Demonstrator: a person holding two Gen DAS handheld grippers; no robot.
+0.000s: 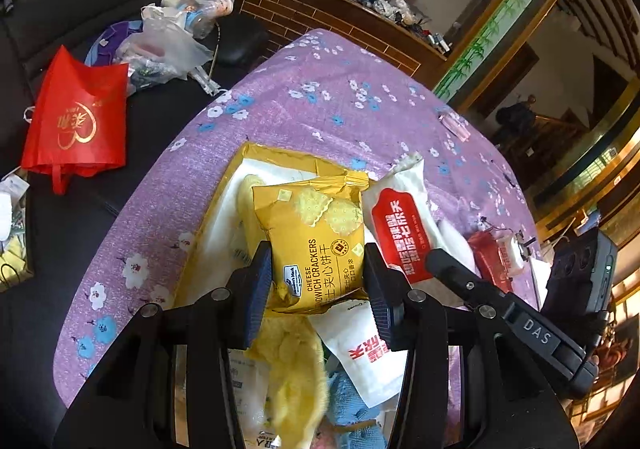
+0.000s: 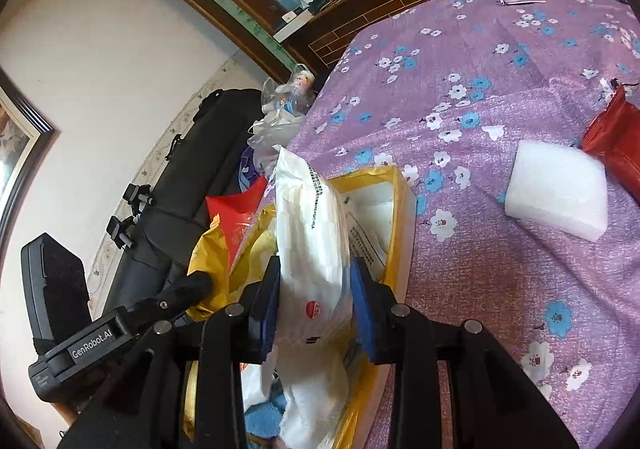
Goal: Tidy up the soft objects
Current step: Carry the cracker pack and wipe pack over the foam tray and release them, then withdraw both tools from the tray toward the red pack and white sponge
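My left gripper point(image 1: 318, 277) is shut on a yellow cheese sandwich cracker packet point(image 1: 316, 245) and holds it over a yellow box point(image 1: 224, 201) on the purple flowered tablecloth. My right gripper point(image 2: 314, 301) is shut on a white wet-wipe pack point(image 2: 316, 233) with a red label point(image 1: 400, 237), held over the same yellow box point(image 2: 404, 193). A yellow cloth point(image 1: 294, 373), a blue cloth point(image 1: 350, 401) and another white packet point(image 1: 366, 357) lie in the box below my left gripper.
A white foam block point(image 2: 556, 195) and a red packet point(image 2: 616, 141) lie on the tablecloth point(image 2: 500, 89) to the right. A black sofa point(image 1: 80, 9) carries a red bag point(image 1: 76, 117) and plastic bags point(image 1: 168, 45). A wooden cabinet point(image 1: 340, 21) stands behind.
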